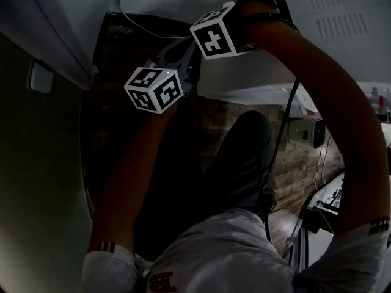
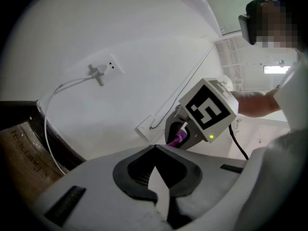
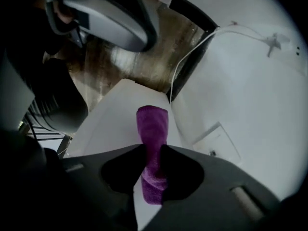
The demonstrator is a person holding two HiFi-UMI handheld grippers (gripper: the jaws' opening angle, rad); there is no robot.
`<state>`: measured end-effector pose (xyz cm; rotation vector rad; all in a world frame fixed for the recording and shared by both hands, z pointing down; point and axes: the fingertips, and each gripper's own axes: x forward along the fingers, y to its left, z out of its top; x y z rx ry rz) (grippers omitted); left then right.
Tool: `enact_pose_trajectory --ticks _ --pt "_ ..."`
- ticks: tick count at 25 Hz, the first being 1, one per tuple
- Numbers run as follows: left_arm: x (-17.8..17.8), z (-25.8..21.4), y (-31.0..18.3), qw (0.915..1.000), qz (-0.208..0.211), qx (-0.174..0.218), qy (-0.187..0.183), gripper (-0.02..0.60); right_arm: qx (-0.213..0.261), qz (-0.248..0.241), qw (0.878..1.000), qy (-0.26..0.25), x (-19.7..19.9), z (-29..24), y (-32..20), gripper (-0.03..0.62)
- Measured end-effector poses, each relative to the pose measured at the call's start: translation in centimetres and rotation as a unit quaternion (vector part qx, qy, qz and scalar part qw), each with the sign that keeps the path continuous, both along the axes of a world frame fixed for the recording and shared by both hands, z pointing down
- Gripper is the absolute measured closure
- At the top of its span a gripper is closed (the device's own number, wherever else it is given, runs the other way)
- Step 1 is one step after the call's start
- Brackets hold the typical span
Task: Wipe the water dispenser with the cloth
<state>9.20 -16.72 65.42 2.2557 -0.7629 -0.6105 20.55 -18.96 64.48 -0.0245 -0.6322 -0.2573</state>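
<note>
Between the dark jaws of the right gripper a rolled purple terry cloth is clamped, its far end lying over the white water dispenser; just beside it, the left gripper has its jaws together on nothing.

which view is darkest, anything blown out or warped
Head view is darkest, underexposed; left gripper view is bright, its white wall nearly washed out and bowed by the lens; right gripper view: shadowed jaws, purple cloth clear.
</note>
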Motion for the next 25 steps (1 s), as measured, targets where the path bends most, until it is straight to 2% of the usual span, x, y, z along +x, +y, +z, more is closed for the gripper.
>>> enact_pose_trajectory --ticks 2,7,13,19,25 --pt "-0.4 1.1 -0.3 0.9999 -0.004 -0.009 -0.003 0.583 0.019 0.005 1.0 0.003 0.3 0.7 -1.3 0.497" --pt "-0.2 2.8 -0.8 0.9985 -0.009 -0.051 0.017 0.583 0.015 -0.014 1.0 -0.013 1.6 6.0 -4.3 0.496" --pt "0.2 4.3 -0.7 0.9962 -0.009 -0.085 0.019 0.583 0.028 -0.031 0.999 0.014 3.5 8.0 -6.3 0.496" --pt "0.7 4.3 -0.8 0.9963 -0.01 -0.083 0.016 0.583 0.03 -0.045 0.998 0.043 5.1 9.1 -7.6 0.497" --pt "0.6 4.2 -0.6 0.9974 -0.006 -0.072 0.006 0.583 0.029 -0.042 0.998 0.048 6.3 9.5 -8.0 0.497"
